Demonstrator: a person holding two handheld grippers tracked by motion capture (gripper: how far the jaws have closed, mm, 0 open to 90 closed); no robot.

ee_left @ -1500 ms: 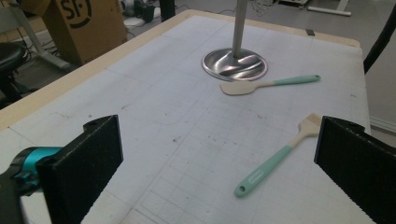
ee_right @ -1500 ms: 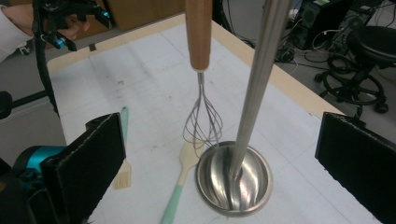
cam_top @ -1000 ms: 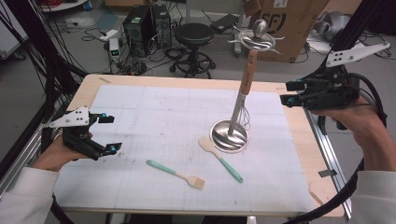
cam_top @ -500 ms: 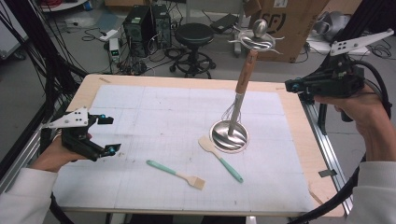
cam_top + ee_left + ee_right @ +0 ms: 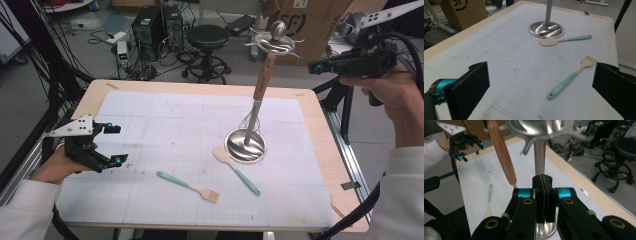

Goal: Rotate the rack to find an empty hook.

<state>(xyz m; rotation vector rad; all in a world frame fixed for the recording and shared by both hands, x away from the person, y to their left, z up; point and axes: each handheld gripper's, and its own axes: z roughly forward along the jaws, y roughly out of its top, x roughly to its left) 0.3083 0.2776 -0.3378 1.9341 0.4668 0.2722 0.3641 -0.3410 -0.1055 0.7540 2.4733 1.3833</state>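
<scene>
High view: the whisk (image 5: 256, 107) hangs on the stand (image 5: 245, 145), mid-table, wood handle up & leaning right (wires down). Right gripper (image 5: 320, 66) is closed tight, empty; left gripper (image 5: 116, 145) wide open, empty.

Your left gripper (image 5: 116, 145) sits at the table's (image 5: 320, 150) left edge, well apart from the utensils. The stand (image 5: 245, 146) rests right of centre, with the whisk (image 5: 256, 107) hanging beside its post. The spatula (image 5: 236, 168) lies just before the stand's base, the brush (image 5: 189, 186) to its left. Your right gripper (image 5: 316, 66) is beyond the table's right far corner, near the stand's top.
</scene>
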